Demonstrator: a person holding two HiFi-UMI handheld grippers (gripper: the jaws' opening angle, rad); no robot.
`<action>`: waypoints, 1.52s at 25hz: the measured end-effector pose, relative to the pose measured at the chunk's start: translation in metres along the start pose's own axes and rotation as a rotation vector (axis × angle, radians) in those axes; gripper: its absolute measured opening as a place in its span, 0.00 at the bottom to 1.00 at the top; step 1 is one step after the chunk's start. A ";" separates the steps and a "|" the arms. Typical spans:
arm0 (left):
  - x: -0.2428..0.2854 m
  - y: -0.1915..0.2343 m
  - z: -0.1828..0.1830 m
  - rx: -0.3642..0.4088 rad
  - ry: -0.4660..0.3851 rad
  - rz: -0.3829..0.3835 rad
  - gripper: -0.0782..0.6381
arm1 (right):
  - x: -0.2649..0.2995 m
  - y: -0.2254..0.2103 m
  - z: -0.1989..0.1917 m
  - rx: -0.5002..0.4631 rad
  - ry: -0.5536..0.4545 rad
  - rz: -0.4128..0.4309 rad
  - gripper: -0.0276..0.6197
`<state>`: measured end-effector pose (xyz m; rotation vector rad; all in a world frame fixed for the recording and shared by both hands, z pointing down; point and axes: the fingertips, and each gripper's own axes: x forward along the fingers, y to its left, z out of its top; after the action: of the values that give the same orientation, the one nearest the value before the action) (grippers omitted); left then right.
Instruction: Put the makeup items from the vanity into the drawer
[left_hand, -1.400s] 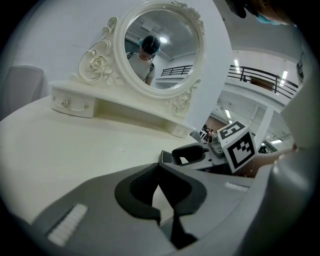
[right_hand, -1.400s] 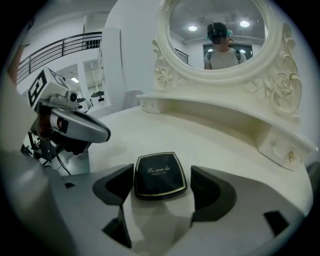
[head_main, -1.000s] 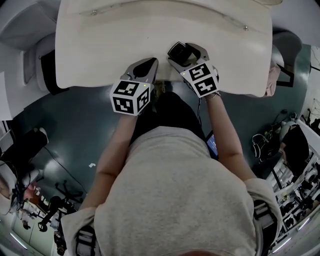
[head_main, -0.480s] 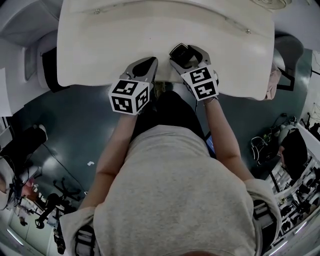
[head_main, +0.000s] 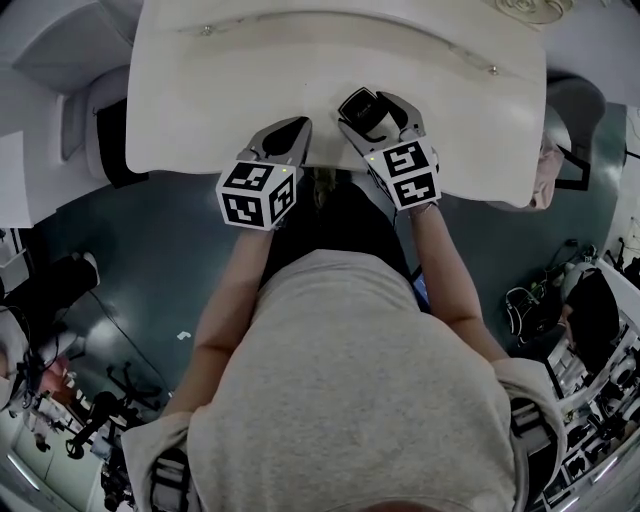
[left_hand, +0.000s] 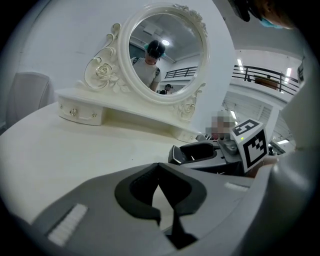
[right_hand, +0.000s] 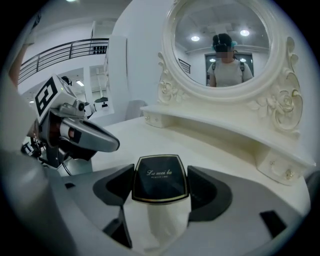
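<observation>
Compact (right_hand: 160, 179) in right gripper (right_hand: 161, 189), lettering readable only in gripper view

the head view looks steeply down from above the person, with the vanity top (head_main: 250, 90) across the upper frame and the left gripper (head_main: 292, 128) and right gripper (head_main: 368, 108) at its near edge. each gripper view sits low and close behind its own jaws, facing across the vanity top to the oval mirror (left_hand: 167, 50). both share that mirror and the vanity top, and each catches the other gripper at one side.
</observation>
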<state>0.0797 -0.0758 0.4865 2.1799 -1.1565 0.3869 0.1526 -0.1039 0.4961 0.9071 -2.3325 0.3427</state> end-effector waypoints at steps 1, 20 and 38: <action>-0.002 0.000 0.002 0.003 -0.004 0.004 0.12 | -0.001 0.001 0.003 -0.004 -0.007 -0.003 0.54; -0.035 0.077 0.040 0.032 -0.038 0.042 0.12 | 0.032 0.042 0.076 -0.041 -0.083 -0.053 0.54; -0.028 0.181 0.104 0.084 -0.108 0.078 0.23 | 0.075 0.051 0.151 0.038 -0.177 -0.113 0.54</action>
<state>-0.0885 -0.2005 0.4648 2.2570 -1.3085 0.3601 0.0072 -0.1711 0.4236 1.1235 -2.4287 0.2706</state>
